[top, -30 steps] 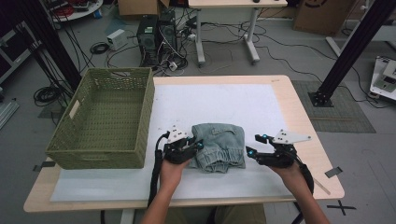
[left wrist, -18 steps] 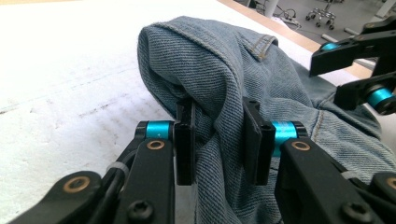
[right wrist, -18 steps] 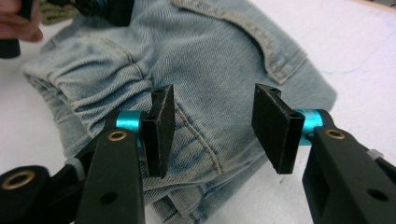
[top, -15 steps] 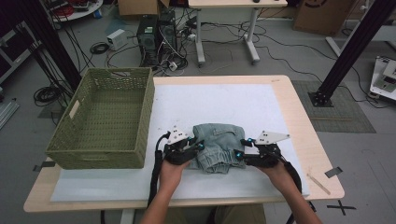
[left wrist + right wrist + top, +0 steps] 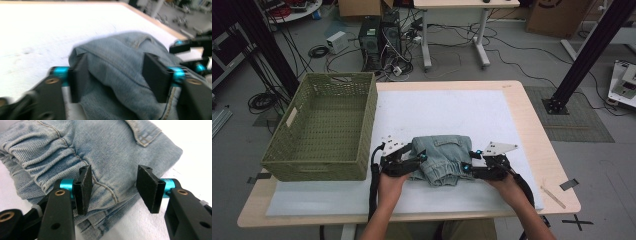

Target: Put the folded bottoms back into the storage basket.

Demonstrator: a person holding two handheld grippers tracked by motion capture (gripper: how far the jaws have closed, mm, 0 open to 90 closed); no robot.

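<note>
Nowhere readable label on folded jeans (image 5: 442, 159); left gripper (image 5: 416, 161) jaws just opening, right gripper (image 5: 467, 166) apart, both straddling denim

No text, label, brand or number can be read in any of the views. The one sign that shows is a black X-shaped mark of tape (image 5: 577, 221) on the grey floor at the lower right of the high view, just off the table's corner. A pale tag (image 5: 291, 116) sits on the near left wall of the green woven basket (image 5: 360, 127) at the left of that view, but whether anything is written on it cannot be told.
</note>
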